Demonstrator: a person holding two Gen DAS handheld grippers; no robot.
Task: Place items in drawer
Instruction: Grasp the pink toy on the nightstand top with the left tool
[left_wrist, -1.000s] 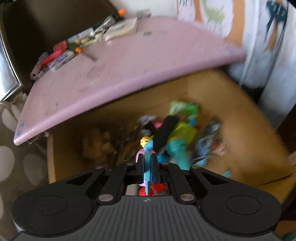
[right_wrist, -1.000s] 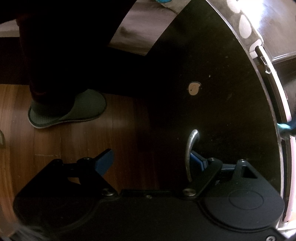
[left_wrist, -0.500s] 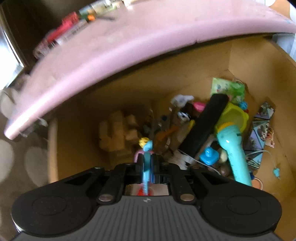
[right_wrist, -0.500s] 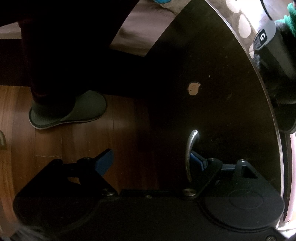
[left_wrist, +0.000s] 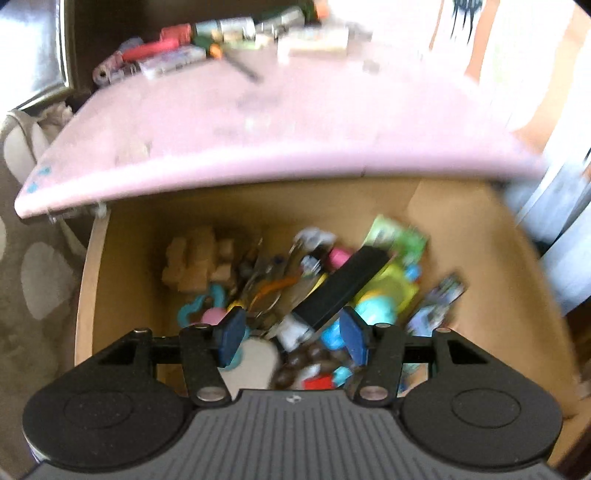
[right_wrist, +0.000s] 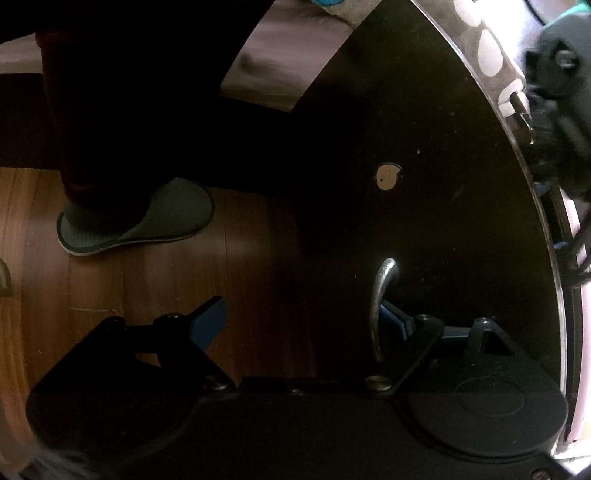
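In the left wrist view, the open wooden drawer (left_wrist: 122, 258) under the pink tabletop (left_wrist: 258, 140) holds a jumble of toys. My left gripper (left_wrist: 291, 339) hovers over it, open and empty. A small pink and blue toy (left_wrist: 207, 314) lies in the drawer just beyond the left fingertip (left_wrist: 231, 334). In the right wrist view, my right gripper (right_wrist: 306, 317) is open; its right finger (right_wrist: 397, 319) sits behind the metal handle (right_wrist: 380, 302) on the dark drawer front (right_wrist: 424, 184).
The drawer holds wooden blocks (left_wrist: 199, 262), a black bar (left_wrist: 343, 288), a teal toy (left_wrist: 376, 314) and cards (left_wrist: 436, 306). Markers and clutter (left_wrist: 177, 55) lie on the tabletop. A slippered foot (right_wrist: 136, 218) stands on the wood floor. A spotted rug (left_wrist: 40, 280) lies left.
My left gripper opened and released the pink and blue toy, which now lies in the drawer. It pulled back up from the drawer. The right gripper stayed at the handle.
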